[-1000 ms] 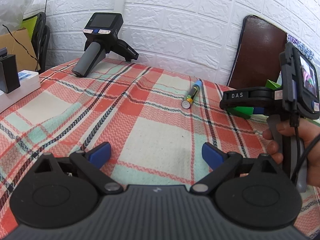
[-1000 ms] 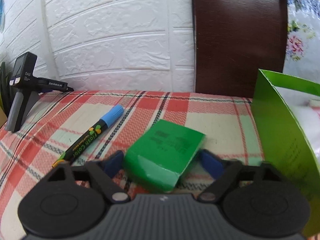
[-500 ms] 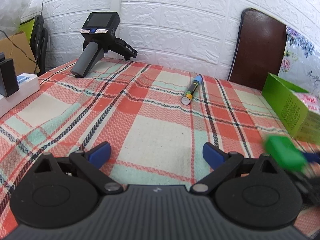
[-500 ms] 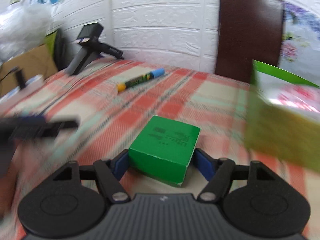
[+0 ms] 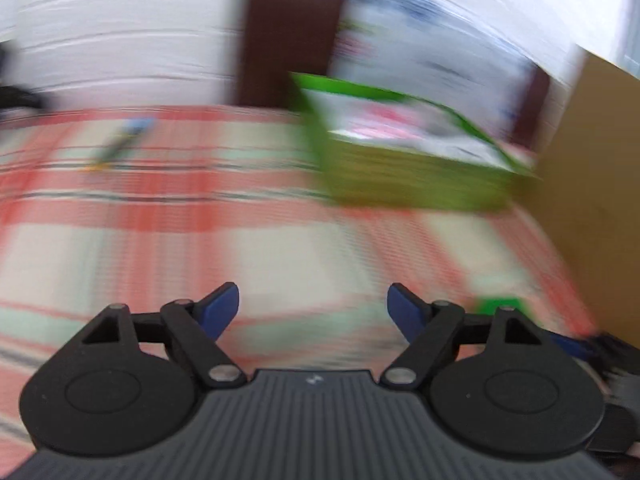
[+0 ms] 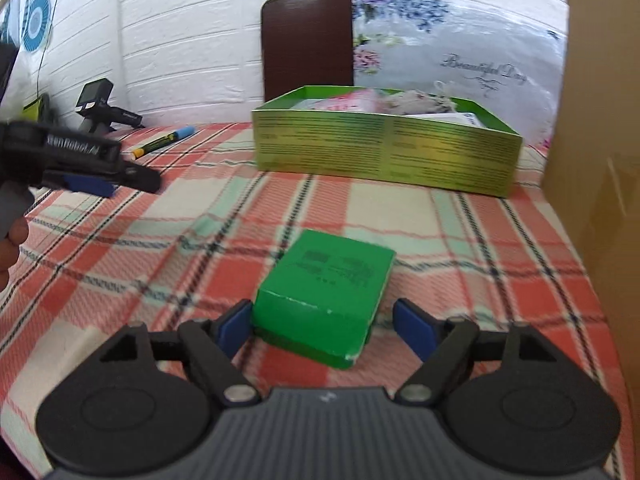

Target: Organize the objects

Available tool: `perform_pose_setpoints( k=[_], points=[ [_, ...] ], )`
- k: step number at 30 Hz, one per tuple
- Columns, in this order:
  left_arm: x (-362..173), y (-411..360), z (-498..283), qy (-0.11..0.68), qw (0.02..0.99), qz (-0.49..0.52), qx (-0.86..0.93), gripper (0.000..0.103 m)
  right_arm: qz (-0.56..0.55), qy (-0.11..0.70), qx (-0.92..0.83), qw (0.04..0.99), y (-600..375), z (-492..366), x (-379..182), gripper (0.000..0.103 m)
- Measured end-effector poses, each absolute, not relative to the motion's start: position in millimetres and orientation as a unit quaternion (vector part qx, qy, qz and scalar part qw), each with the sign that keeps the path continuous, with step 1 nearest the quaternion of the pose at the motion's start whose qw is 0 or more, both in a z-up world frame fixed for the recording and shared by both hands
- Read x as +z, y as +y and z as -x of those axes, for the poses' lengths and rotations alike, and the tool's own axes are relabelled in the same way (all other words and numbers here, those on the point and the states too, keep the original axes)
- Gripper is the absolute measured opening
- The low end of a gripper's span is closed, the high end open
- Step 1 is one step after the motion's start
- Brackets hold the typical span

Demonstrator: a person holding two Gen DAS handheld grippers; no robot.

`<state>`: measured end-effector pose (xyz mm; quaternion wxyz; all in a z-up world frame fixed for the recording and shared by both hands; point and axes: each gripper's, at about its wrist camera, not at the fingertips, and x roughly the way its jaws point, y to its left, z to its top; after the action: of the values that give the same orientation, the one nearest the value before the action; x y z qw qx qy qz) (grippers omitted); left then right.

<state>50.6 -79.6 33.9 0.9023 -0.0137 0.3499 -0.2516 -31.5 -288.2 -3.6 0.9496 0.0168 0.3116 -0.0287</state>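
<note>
A small green box [image 6: 328, 296] lies on the plaid cloth between my right gripper's [image 6: 324, 326] jaws, which are opening. The left pad [image 6: 236, 324] is at the box's corner and the right pad [image 6: 412, 328] stands clear of it. Behind it sits a large open green tray box [image 6: 384, 156] holding packets. My left gripper [image 5: 314, 312] is open and closing, with nothing between its fingers. Its view is blurred and faces the tray box [image 5: 400, 176]; the small green box [image 5: 498, 306] peeks past its right finger. The left gripper [image 6: 120, 180] also shows at the left of the right wrist view.
A blue-capped marker [image 6: 164, 142] lies at the back left of the cloth. Behind it stands a spare gripper device [image 6: 100, 108] against the white wall. A tall cardboard box [image 6: 600, 160] walls off the right side. A brown chair back [image 6: 308, 44] is behind the tray box.
My right gripper has carried the small green box across the cloth to a spot in front of the tray box and widened its jaws. My left gripper has swung right, its jaws narrower.
</note>
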Motion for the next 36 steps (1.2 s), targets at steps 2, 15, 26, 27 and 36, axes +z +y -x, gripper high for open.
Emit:
perform_pose_setpoints(
  k=[2,15,26,27,36],
  points=[
    [32,-108,-45,0.37,0.883,0.008,-0.29,0.082,-0.021,0.309,-0.026,0.95,-292,35,-4,0.079],
    [19,-176,-33,0.406,0.833,-0.023,-0.375,0.055,-0.016,0.3,-0.006,0.954,-293,38,-5,0.062],
    [89,-161,-105,0.308,0.893,-0.001,-0.327,0.056,0.023,0.18,0.01,0.983,-288,-47,44,0.062],
    [93,-162,-115,0.3,0.898,0.001,-0.322,0.056,0.025,0.171,0.009,0.985,-288,-60,48,0.062],
    [79,-169,-176,0.312,0.912,-0.01,-0.267,0.057,0.073,0.17,0.002,0.983,-285,-153,35,0.067]
  ],
)
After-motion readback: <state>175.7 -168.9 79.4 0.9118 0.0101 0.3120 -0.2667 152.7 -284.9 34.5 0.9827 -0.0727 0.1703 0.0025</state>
